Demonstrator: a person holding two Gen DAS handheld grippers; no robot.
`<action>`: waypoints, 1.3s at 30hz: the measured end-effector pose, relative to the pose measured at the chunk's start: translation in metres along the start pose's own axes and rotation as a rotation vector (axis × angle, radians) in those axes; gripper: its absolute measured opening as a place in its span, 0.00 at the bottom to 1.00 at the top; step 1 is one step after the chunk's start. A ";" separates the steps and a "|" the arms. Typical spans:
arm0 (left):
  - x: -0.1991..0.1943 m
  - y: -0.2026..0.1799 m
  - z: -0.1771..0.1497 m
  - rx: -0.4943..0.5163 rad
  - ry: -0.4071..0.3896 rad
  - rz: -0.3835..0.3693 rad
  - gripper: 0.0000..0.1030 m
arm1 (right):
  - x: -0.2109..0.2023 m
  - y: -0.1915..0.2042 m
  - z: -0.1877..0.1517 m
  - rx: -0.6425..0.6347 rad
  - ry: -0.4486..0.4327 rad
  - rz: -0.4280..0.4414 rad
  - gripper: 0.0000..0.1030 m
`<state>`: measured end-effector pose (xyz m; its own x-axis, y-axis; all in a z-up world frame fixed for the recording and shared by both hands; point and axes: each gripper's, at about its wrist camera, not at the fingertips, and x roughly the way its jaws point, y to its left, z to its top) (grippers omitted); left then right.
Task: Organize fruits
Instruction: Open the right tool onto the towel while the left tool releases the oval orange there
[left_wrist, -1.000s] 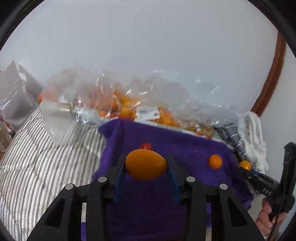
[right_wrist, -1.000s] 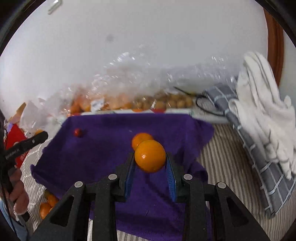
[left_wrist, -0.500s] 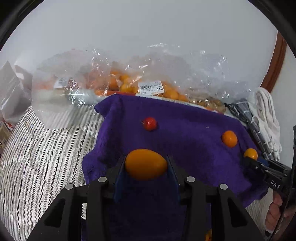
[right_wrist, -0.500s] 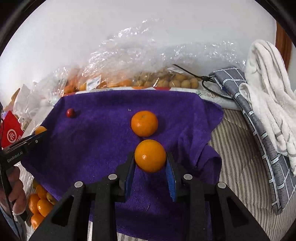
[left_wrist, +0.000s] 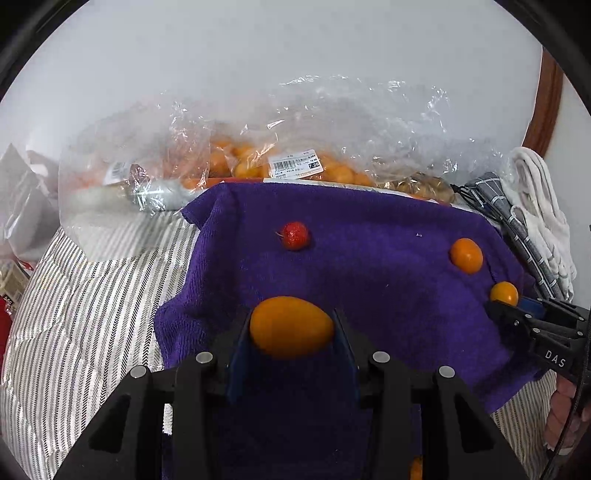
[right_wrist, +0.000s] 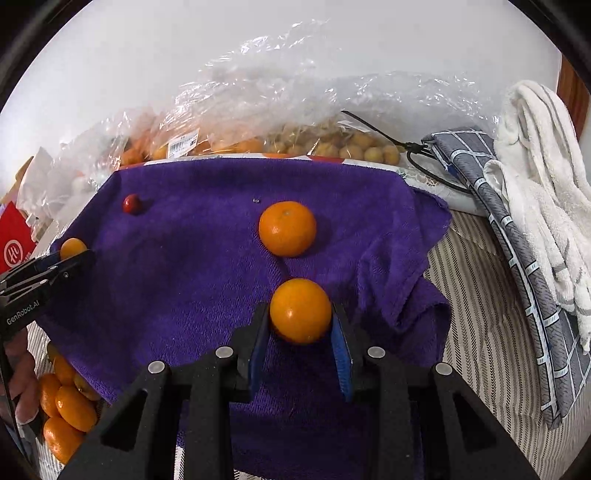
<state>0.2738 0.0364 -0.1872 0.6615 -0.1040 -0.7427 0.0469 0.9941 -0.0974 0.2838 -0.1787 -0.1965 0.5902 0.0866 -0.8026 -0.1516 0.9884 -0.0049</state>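
My left gripper (left_wrist: 291, 328) is shut on an oval orange kumquat (left_wrist: 291, 326), low over the near left part of the purple towel (left_wrist: 369, 266). My right gripper (right_wrist: 300, 317) is shut on a round orange (right_wrist: 300, 311), low over the towel's (right_wrist: 177, 266) near right part. A second round orange (right_wrist: 287, 229) lies on the towel just beyond it, also in the left wrist view (left_wrist: 466, 255). A small red fruit (left_wrist: 294, 235) lies further back on the towel, also in the right wrist view (right_wrist: 131, 204).
Clear plastic bags of orange fruit (left_wrist: 236, 166) and tan fruit (right_wrist: 354, 147) line the back wall. A white towel (right_wrist: 543, 177) and grey checked cloth (right_wrist: 517, 266) lie at the right. Several loose oranges (right_wrist: 66, 410) sit off the towel's near left edge. The bedding (left_wrist: 85, 302) is striped.
Both grippers have moved forward and tilted down over the purple towel, each still holding its fruit. The towel and the fruit on it now fill more of both views.
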 end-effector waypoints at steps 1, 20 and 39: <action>0.000 -0.001 0.000 0.002 0.000 0.001 0.39 | 0.000 0.000 0.000 0.001 0.000 0.001 0.37; -0.012 0.002 0.000 -0.012 -0.052 -0.029 0.40 | -0.033 -0.001 0.004 -0.002 -0.114 -0.025 0.49; -0.079 0.043 -0.029 -0.043 -0.172 -0.071 0.40 | -0.087 0.032 -0.016 0.014 -0.105 0.013 0.49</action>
<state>0.2021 0.0860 -0.1520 0.7763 -0.1638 -0.6088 0.0688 0.9819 -0.1764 0.2146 -0.1567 -0.1364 0.6679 0.1110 -0.7359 -0.1488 0.9888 0.0141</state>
